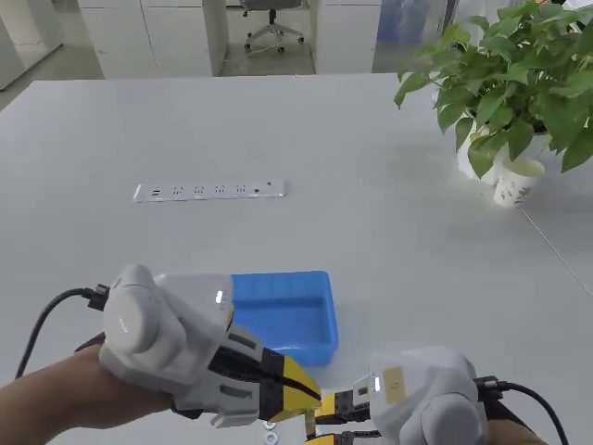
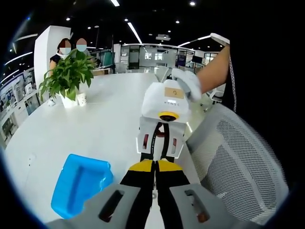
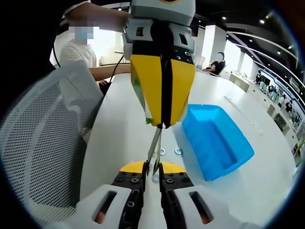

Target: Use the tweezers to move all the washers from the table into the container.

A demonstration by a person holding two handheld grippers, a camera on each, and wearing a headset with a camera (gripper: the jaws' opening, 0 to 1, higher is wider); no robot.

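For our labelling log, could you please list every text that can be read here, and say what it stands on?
No text can be read in any view.
Power strip: small marks by the sockets, too small to read.
Cup: faint print, too blurred to read.

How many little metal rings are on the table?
3. One washer and a second washer lie side by side near the blue container; a third washer sits at the tweezers' tips. More may be hidden.

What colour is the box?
The box is bright blue, clearest in the right gripper view.
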